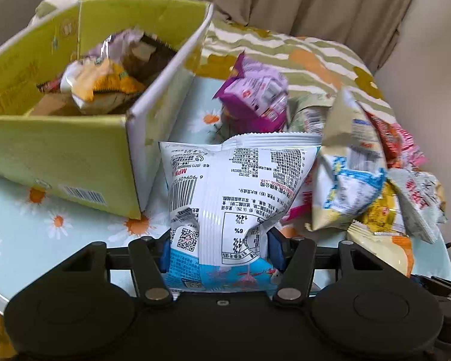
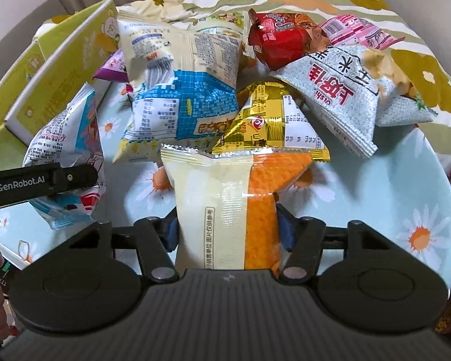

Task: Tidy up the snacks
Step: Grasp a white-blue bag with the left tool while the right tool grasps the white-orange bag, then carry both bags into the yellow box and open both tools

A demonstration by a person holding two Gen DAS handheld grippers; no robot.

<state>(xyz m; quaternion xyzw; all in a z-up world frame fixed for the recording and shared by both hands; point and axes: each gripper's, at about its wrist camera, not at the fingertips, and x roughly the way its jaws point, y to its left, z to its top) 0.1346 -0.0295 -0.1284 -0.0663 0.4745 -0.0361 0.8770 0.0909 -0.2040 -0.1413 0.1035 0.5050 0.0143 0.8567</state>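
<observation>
My left gripper is shut on a white and blue snack bag, held upright just right of the green cardboard box. The box holds several snack packets. My right gripper is shut on a cream and orange snack bag, held above the table in front of the snack pile. The left gripper with its white and blue bag also shows in the right wrist view at the left.
A pile of snack bags lies on the daisy-print table: a blue and cream bag, a gold bag, a grey bag, a red bag. A purple packet lies behind. A striped floral blanket lies beyond.
</observation>
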